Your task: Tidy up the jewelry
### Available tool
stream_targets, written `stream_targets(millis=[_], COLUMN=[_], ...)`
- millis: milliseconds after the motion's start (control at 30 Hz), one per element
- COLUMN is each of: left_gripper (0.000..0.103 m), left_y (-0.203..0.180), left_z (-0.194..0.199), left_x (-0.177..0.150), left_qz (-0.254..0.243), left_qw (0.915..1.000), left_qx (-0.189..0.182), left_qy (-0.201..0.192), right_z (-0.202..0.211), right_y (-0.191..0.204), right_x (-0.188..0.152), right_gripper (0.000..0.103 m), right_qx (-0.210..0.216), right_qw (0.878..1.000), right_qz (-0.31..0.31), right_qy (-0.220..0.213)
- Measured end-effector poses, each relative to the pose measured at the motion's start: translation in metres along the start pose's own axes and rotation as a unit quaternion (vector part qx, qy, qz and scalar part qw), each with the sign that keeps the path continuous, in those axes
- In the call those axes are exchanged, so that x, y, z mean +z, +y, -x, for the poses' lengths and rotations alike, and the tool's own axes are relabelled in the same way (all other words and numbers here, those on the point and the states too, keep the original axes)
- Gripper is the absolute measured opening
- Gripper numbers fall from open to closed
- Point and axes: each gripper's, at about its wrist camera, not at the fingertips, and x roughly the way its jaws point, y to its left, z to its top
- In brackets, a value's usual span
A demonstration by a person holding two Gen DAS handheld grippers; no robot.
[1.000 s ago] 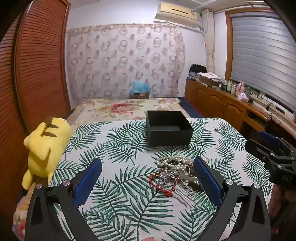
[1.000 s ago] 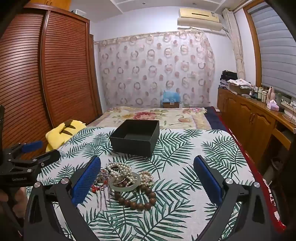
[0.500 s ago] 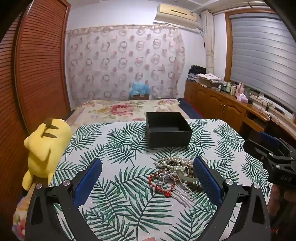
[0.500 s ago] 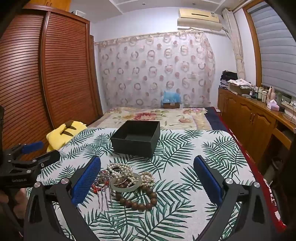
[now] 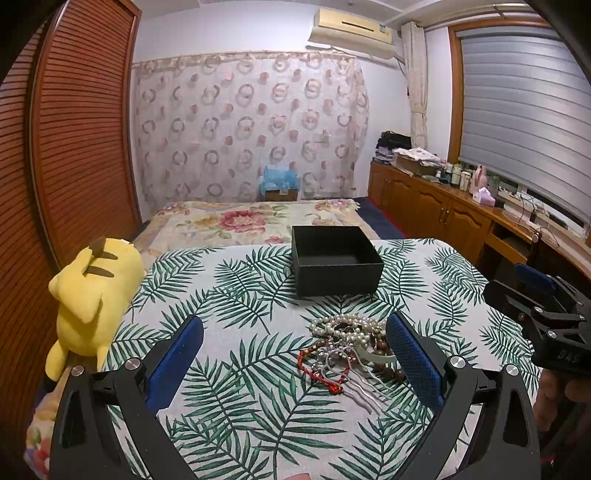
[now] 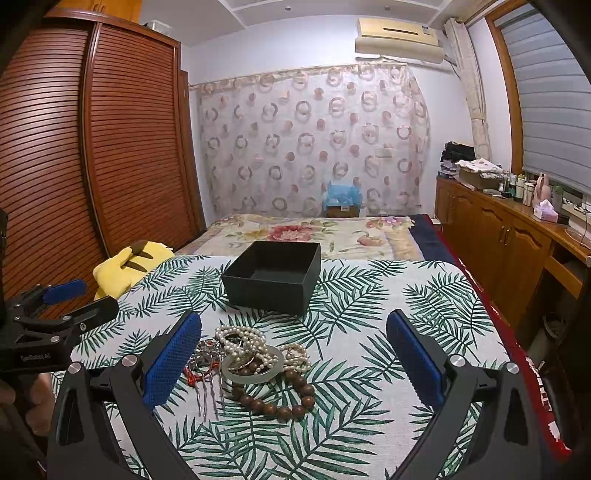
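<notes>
On a bed with a palm-leaf cloth (image 6: 388, 295), in a bedroom, the jewelry pile (image 6: 255, 358) lies near the black box (image 6: 273, 275), with bare cloth to the right, while the left gripper (image 5: 295, 354) and the right gripper (image 6: 293, 354) are both spread wide and hold nothing.

Left gripper's right blue pad (image 5: 413, 363) is covering part of the jade bangle (image 5: 373, 357) and wooden beads (image 5: 384, 365); tangled silver pieces (image 6: 207, 356) are probably chains, too small to separate.

1. We see a louvred wooden wardrobe (image 6: 92, 147) on the left — beside it a ring-patterned curtain (image 6: 314, 144).
2. An air conditioner (image 6: 399, 35) hangs above; wooden cabinets (image 6: 495, 236) stand under the blinds (image 5: 524, 118).
</notes>
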Motion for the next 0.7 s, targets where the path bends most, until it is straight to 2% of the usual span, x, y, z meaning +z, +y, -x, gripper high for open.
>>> stream_targets(millis=[700], left_gripper=[0.095], left_y=[0.0], left_z=[0.0009], left_x=[-0.0008], left_qz=[0.0], left_qw=[1.0], left_qx=[0.0], left_qy=[-0.003], right_z=[0.0009], right_y=[0.0009], right_x=[0.0017], right_gripper=[0.101], right_qx=[0.0], right_qw=[1.0], right_qz=[0.0], right_qy=[-0.001])
